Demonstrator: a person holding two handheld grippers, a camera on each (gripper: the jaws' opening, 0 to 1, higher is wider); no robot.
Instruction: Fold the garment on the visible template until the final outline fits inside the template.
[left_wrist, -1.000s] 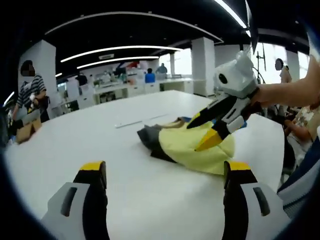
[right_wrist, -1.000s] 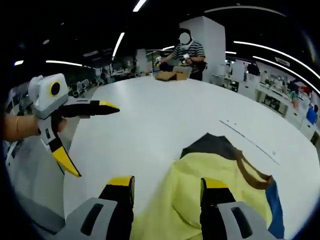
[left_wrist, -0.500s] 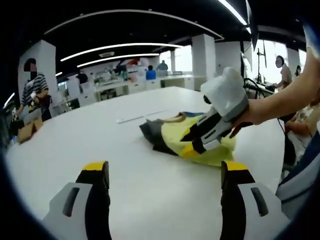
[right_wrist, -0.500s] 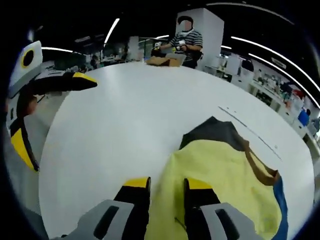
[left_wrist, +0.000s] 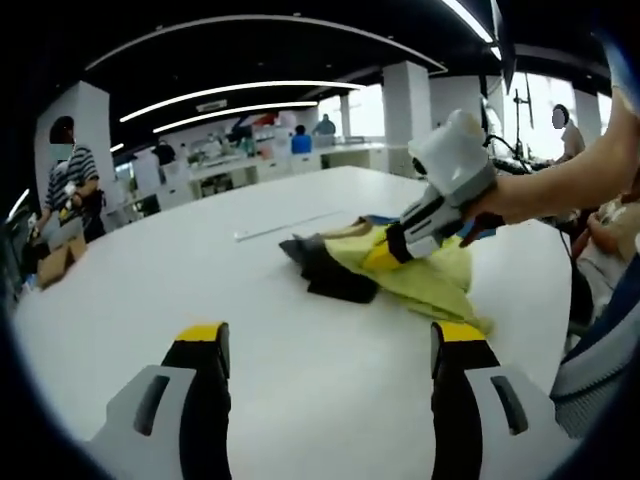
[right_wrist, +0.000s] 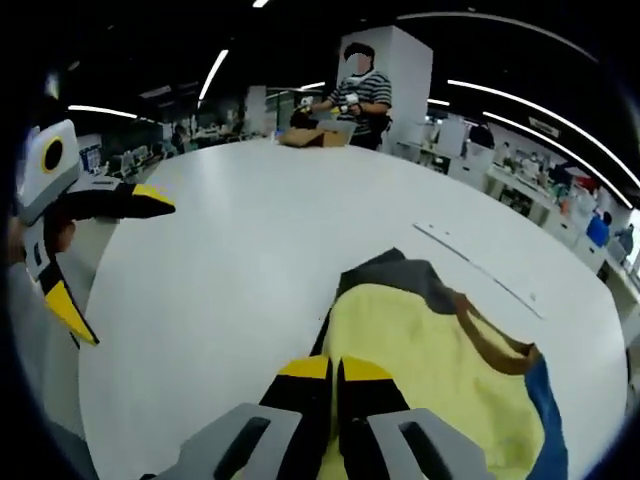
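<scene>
While the garment (left_wrist: 395, 268) lies bunched on the white table (left_wrist: 200, 290), its yellow cloth is seen clamped between the jaws of the right gripper (right_wrist: 335, 368), whose yellow tips are pressed together with almost no gap in the right gripper view. From the left gripper view, the same right gripper (left_wrist: 385, 255) is seen reaching in from the right, held by a hand (left_wrist: 490, 205), with its tips buried in the yellow fabric near the dark grey part of the garment. A brown trim and a blue edge are visible along the garment's far side in the right gripper view (right_wrist: 440, 335). The left gripper (left_wrist: 325, 345) is held with its jaws wide apart over bare tabletop, touching nothing and well short of the cloth; in the right gripper view it (right_wrist: 125, 260) is seen at the left, spread open. A thin strip (left_wrist: 280, 224) lies on the table beyond the garment. A person in a striped top (right_wrist: 358, 95) stands at the table's far edge.
</scene>
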